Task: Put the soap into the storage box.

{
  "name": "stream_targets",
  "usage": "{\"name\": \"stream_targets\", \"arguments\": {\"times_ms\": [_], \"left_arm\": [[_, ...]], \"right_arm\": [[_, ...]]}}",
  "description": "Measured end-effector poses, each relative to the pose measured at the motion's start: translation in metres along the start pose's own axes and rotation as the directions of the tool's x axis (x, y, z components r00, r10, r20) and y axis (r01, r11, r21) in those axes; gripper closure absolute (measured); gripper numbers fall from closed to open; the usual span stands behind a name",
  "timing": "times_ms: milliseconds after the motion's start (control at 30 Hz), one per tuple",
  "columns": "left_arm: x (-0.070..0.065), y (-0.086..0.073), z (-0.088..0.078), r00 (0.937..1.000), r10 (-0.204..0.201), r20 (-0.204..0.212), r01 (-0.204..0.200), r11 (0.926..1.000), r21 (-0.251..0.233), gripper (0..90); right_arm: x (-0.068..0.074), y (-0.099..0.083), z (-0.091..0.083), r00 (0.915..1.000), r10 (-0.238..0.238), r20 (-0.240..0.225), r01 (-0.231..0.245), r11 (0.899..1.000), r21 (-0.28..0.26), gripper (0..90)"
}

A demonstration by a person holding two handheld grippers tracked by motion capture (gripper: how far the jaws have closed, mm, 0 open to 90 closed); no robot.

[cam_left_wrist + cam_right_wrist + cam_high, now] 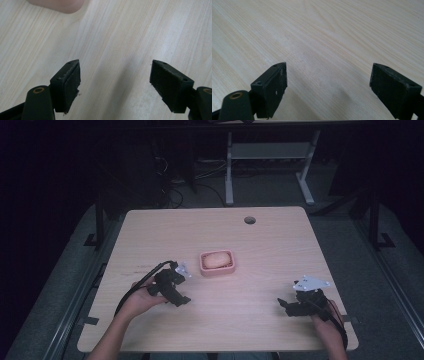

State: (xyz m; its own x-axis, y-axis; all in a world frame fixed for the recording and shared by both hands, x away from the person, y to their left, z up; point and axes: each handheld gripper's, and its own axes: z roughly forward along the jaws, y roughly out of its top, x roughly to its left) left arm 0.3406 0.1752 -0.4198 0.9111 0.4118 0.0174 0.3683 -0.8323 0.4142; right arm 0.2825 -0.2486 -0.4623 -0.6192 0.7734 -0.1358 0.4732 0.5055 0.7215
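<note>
Dark room, pale wooden table (260, 235) with a round hole (250, 220) at 12 o'clock. Pink dish (217, 263) near centre, holding a pale rounded item, type unclear. Left gripper (181, 297) at 8 o'clock of the dish: jaws wide apart, empty, over bare wood; dish edge (56, 5) cut off at frame top. Right gripper (283, 305) at 4 o'clock: jaws wide apart, empty, over bare wood.

One camera looks down from high above the counter (280, 245). Two ride close on each claw, facing the wood. The pink corner is maybe the dish (56, 5).
</note>
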Motion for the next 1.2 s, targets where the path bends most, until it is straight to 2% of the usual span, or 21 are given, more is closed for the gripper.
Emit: {"name": "stream_targets", "arguments": {"times_ms": [167,533,900,1200], "left_arm": [[-0.002,-0.011,-0.001,0.9999,-0.016,-0.004,0.016,0.9998,-0.009,24.4],[-0.007,-0.028,-0.003,0.9997,-0.023,-0.006,0.023,0.9997,-0.011,24.4],[-0.017,-0.04,-0.006,0.9999,-0.008,-0.009,0.008,1.0,-0.006,24.4],[-0.022,-0.053,0.0,0.9986,-0.052,0.01,0.052,0.9984,-0.024,24.5]], "right_arm": [[0.0,-0.001,0.0,1.0,0.003,0.003,-0.003,1.0,0.005,13.8],[0.0,-0.001,0.001,1.0,-0.001,0.0,0.001,1.0,0.013,13.8],[0.001,-0.001,0.001,1.0,-0.006,-0.001,0.006,1.0,0.02,13.8],[0.003,0.0,0.002,0.9998,-0.015,-0.01,0.015,1.0,0.022,13.8]]}}
